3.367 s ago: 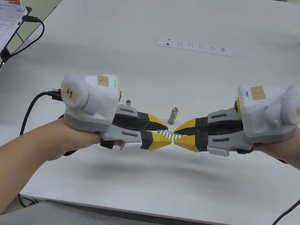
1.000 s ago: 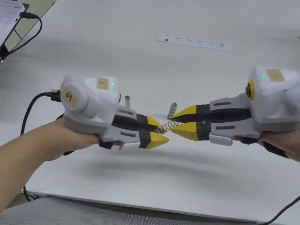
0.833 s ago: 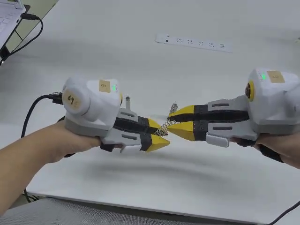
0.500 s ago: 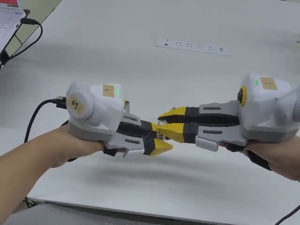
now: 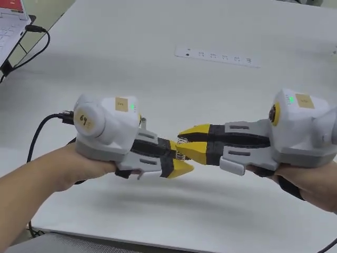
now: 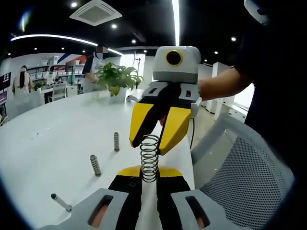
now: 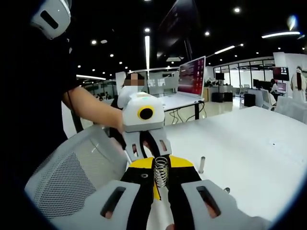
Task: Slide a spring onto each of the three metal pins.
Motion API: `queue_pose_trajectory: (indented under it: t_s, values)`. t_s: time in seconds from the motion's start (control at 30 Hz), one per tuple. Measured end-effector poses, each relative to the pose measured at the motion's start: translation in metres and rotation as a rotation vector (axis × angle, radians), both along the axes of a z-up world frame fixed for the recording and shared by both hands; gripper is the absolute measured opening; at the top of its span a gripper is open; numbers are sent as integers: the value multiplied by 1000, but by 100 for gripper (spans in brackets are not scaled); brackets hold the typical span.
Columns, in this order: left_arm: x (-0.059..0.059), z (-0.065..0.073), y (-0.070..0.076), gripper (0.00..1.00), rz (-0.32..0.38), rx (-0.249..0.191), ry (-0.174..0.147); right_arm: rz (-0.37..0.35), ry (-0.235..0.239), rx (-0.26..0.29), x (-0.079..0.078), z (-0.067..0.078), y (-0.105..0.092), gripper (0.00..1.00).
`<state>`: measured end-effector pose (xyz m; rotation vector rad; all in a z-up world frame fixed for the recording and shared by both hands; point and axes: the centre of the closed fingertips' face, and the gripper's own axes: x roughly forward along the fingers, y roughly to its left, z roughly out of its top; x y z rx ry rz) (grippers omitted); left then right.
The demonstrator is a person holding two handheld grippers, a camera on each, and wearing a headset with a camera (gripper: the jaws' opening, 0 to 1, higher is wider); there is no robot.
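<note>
Your left tool (image 6: 149, 172) is pinched shut on one end of the spring (image 6: 149, 158), held in the air above the white surface (image 5: 158, 68). Your right tool (image 5: 180, 139) has its yellow jaws narrowly parted around the spring's other end; whether they actually grip it cannot be told.

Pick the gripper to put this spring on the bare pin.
Left, probably. The left gripper is shut on one end of the spring, leaving its length free, and the bare pin stands beside it. The right gripper only meets the spring's far end.
</note>
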<state>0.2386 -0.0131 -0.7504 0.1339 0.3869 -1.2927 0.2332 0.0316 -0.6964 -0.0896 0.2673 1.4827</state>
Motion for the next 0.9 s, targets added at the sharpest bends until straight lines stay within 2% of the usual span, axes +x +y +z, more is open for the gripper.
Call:
queue_pose_trajectory:
  t_s: [0.17,0.53,0.9]
  values:
    - [-1,0,0,3,2,-3,6,3,-5,-5,-1,0,2,7]
    - [-3,1,1,3,13,-6,25,-10,16,-8,1,0,1,7]
    - [-1,3,2,8,24,-21,35,-1,-4,-28,3,0,2,7]
